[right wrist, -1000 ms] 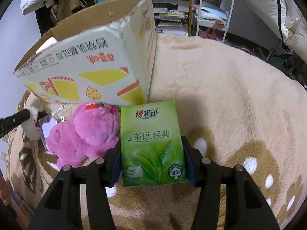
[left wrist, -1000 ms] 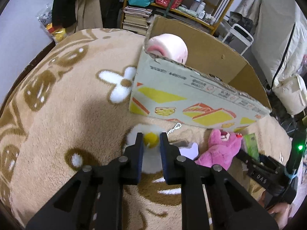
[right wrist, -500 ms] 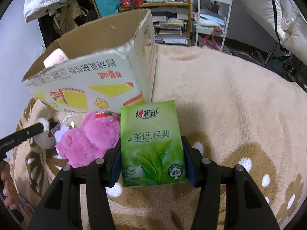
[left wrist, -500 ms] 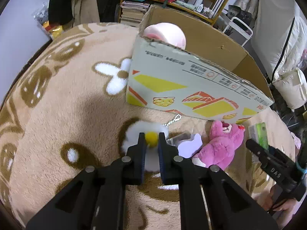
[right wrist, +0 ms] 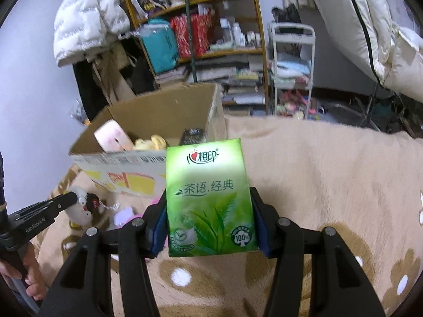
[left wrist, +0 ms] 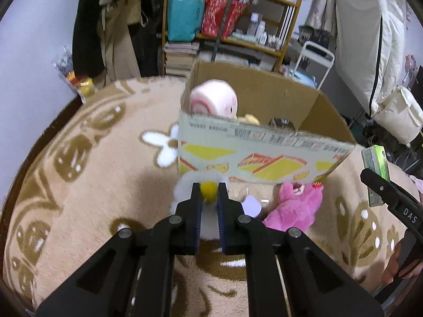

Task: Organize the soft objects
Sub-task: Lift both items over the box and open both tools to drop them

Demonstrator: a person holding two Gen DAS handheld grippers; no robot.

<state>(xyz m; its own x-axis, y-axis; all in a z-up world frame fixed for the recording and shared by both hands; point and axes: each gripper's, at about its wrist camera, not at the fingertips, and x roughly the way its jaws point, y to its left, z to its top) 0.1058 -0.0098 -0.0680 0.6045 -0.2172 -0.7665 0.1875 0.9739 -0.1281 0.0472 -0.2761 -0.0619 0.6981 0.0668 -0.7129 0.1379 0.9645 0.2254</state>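
Observation:
My left gripper (left wrist: 209,190) is shut on a small white plush toy (left wrist: 185,187) with a yellow pompom (left wrist: 208,188), lifted in front of the cardboard box (left wrist: 264,155). It also shows in the right wrist view (right wrist: 79,208). My right gripper (right wrist: 210,198) is shut on a green tissue pack (right wrist: 210,203), held above the blanket to the right of the box (right wrist: 148,116). The pack also shows in the left wrist view (left wrist: 375,169). A pink plush bear (left wrist: 296,206) lies on the blanket by the box. The box holds a pink plush (left wrist: 214,100) and a yellow toy (right wrist: 150,142).
A beige patterned blanket (left wrist: 92,171) covers the surface. A purple tag (left wrist: 252,206) lies beside the pink bear. Behind stand a cluttered wooden shelf (left wrist: 232,21), a white cart (right wrist: 290,74) and hanging clothes (left wrist: 105,39).
Both grippers have risen with their loads. The white plush has come up off the blanket and the tissue pack is higher, so the inside of the box now shows.

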